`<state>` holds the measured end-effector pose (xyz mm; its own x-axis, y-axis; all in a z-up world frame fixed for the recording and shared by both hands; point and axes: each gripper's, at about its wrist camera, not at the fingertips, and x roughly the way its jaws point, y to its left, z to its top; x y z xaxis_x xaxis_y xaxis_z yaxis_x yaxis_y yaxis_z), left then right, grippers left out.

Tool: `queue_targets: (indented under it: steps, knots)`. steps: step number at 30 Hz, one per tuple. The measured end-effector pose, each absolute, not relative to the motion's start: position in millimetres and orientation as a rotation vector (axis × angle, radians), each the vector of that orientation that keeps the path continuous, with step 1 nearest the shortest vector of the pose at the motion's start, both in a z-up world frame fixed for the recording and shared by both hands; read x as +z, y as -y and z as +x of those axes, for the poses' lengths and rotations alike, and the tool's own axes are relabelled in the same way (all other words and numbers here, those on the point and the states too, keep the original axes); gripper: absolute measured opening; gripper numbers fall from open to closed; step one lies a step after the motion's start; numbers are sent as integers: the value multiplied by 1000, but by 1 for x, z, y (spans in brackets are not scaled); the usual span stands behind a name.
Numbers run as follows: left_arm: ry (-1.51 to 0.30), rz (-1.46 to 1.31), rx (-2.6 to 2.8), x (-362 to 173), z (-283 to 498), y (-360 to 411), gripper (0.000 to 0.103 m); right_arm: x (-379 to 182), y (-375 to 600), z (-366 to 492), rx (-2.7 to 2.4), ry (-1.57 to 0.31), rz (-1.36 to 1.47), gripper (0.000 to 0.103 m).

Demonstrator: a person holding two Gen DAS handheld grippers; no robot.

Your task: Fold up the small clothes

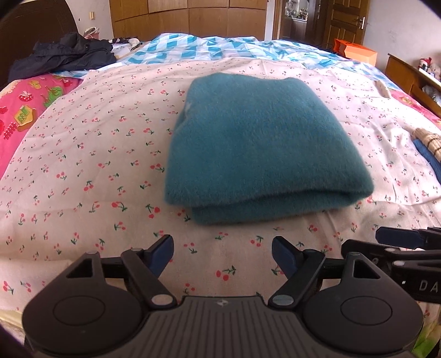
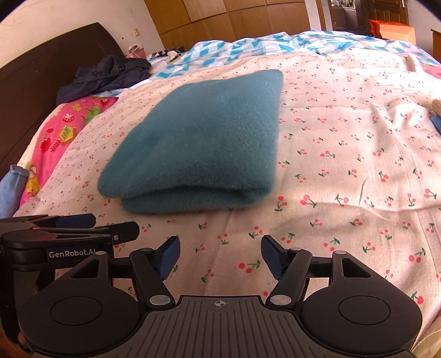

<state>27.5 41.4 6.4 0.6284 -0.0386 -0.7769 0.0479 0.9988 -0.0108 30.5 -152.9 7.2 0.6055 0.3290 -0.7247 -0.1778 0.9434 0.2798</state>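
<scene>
A folded teal garment [image 1: 261, 148] lies flat on a cherry-print sheet [image 1: 82, 179] spread over the bed, its doubled edge facing the two hand-held tools. The left gripper [image 1: 222, 257] hovers just short of that edge with its blue-padded jaws spread wide and nothing between them. Close beside it, the right gripper [image 2: 220, 254] is likewise parted and empty over bare sheet, clear of the cloth.

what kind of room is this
Most likely a home bedroom: a bed with a cherry-print sheet, a dark headboard, and wooden wardrobe doors behind.
</scene>
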Motion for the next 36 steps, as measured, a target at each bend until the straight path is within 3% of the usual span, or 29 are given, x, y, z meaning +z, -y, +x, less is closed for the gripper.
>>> queue_targets:
  steps: [14, 36]
  knots:
    - [-938, 132, -12, -2, 27, -22, 87, 6, 157, 26, 273, -831, 149, 73]
    - [-966, 19, -41, 0, 26, -33, 87, 1, 154, 25, 282, -849, 144, 74]
